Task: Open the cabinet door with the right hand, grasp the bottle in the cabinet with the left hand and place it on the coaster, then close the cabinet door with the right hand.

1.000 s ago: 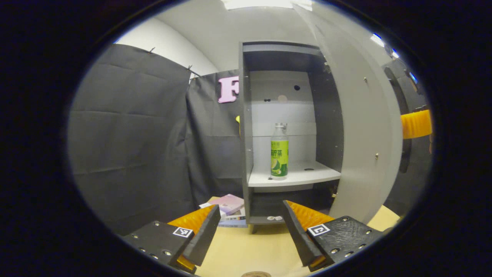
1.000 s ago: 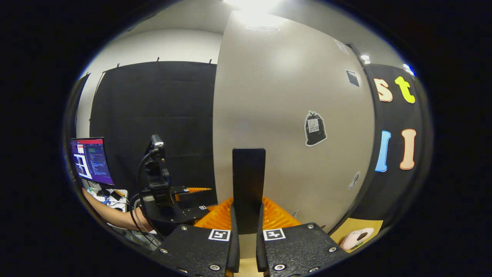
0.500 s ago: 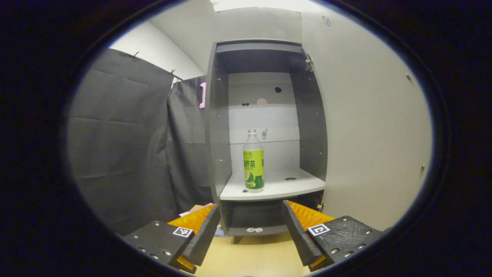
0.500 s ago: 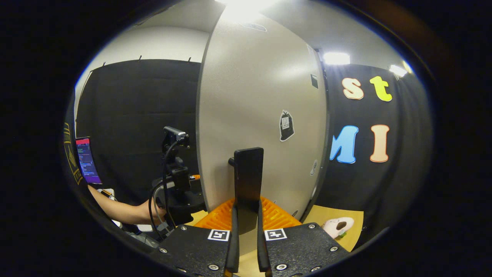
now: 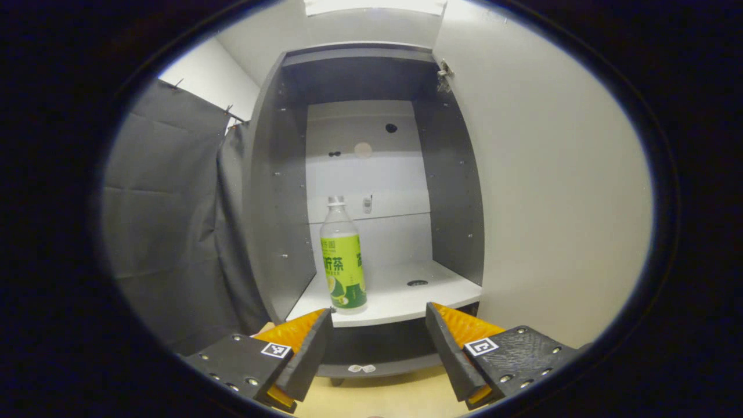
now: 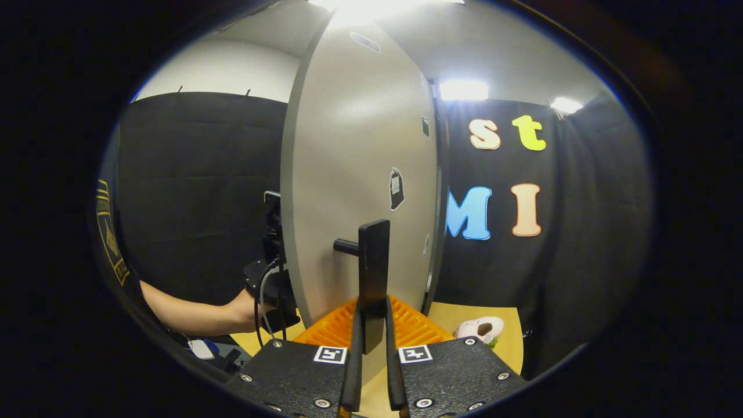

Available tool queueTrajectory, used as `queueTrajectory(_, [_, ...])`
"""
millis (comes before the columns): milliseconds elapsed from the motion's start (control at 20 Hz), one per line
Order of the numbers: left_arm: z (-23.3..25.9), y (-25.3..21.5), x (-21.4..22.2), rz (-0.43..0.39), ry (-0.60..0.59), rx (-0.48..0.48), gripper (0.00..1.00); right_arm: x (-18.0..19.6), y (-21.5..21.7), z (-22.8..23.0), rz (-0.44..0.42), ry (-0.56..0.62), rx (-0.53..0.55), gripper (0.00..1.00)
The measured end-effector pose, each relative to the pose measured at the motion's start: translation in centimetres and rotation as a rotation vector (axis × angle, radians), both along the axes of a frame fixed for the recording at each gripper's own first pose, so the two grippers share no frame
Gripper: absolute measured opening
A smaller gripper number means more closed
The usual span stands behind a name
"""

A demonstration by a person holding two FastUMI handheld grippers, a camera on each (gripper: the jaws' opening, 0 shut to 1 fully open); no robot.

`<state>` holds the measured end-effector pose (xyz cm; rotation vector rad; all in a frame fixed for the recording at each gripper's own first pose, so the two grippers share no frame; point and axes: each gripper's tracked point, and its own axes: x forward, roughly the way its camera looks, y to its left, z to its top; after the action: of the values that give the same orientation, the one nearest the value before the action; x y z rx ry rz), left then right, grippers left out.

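Note:
The grey cabinet [image 5: 278, 191] stands open. A clear bottle [image 5: 343, 261] with a green label is upright near the front left of its white shelf [image 5: 400, 296]. My left gripper [image 5: 377, 339] is open, just short of the shelf edge, with the bottle above its left finger. The pale cabinet door [image 5: 545, 191] swings out on the right. In the right gripper view, my right gripper [image 6: 372, 348] is shut on the dark bar handle [image 6: 372, 273] of the door [image 6: 354, 191], seen nearly edge-on. The other gripper [image 6: 270, 273] and a forearm [image 6: 197, 310] show behind the door.
The cabinet rests on a light wooden table [image 5: 383, 397]. A dark compartment [image 5: 377, 348] lies under the shelf. Black cloth [image 5: 168, 232] hangs left of the cabinet. A small pink and white toy [image 6: 482, 330] lies on the table beyond the door.
The door has swung further open, now nearly edge-on in the right gripper view. My left gripper has moved closer to the cabinet; the bottle looms larger and sits lower left.

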<state>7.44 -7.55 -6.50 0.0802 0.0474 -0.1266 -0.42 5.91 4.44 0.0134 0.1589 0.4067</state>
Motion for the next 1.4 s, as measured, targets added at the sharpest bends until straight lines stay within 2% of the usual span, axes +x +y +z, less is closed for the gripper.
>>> queueTrajectory(200, [-0.2,0.7,4.6,0.011,-0.015,0.013,0.92,0.2,-1.3,0.5,-0.094,-0.016,0.029,0.17])
queueTrajectory(250, [-0.5,1.1,5.4,0.022,-0.016,0.016,0.92,0.2,-1.6,0.5,-0.117,-0.021,0.030,0.23])
queueTrajectory(350, [-0.7,2.1,7.3,0.043,-0.024,0.038,0.92,-0.2,-2.7,0.6,-0.172,-0.025,0.031,0.28])
queueTrajectory(500, [-1.5,2.7,9.5,0.051,-0.020,0.066,0.92,-0.6,-4.4,0.4,-0.250,-0.017,0.059,0.28])
queueTrajectory(600, [-1.7,2.8,10.8,0.057,-0.026,0.071,0.92,0.1,-5.8,0.5,-0.306,-0.018,0.100,0.40])
queueTrajectory(650, [-1.6,3.2,11.4,0.068,-0.028,0.077,0.92,0.3,-6.3,0.8,-0.330,-0.022,0.129,0.51])
queueTrajectory(700, [-1.8,3.5,12.1,0.075,-0.024,0.078,0.92,0.5,-6.5,1.1,-0.346,-0.033,0.153,0.55])
queueTrajectory(850, [-1.1,3.7,14.0,0.078,-0.024,0.040,1.00,0.6,-7.3,2.0,-0.373,-0.067,0.147,0.78])
queueTrajectory(900, [-0.8,4.0,14.7,0.082,-0.029,0.029,0.92,0.4,-7.3,2.0,-0.373,-0.072,0.129,0.82])
queueTrajectory(950, [-0.5,3.9,15.3,0.079,-0.036,0.019,0.92,0.2,-7.4,2.4,-0.366,-0.080,0.111,0.88])
queueTrajectory(1000, [-0.2,3.9,15.8,0.079,-0.042,0.017,1.00,-0.1,-7.5,2.5,-0.362,-0.085,0.094,0.90])
queueTrajectory(1100, [0.3,4.0,16.4,0.090,-0.056,0.023,1.00,-0.2,-7.9,2.3,-0.353,-0.080,0.063,0.93])
queueTrajectory(1150, [0.4,4.0,16.5,0.092,-0.055,0.023,0.92,-0.3,-8.2,2.2,-0.351,-0.077,0.051,0.93])
queueTrajectory(1200, [0.3,4.2,16.5,0.103,-0.052,0.024,0.92,-0.4,-8.5,1.9,-0.349,-0.072,0.045,0.93])
queueTrajectory(1250, [0.3,4.7,16.5,0.126,-0.054,0.025,0.99,-0.5,-8.5,2.0,-0.342,-0.069,0.048,0.95])
queueTrajectory(1350, [0.3,5.4,16.4,0.153,-0.052,0.014,0.68,-0.6,-8.2,1.7,-0.307,-0.059,0.056,0.96])
queueTrajectory(1400, [0.2,5.3,16.0,0.152,-0.048,0.013,0.68,-0.7,-8.4,1.2,-0.286,-0.049,0.055,0.95])
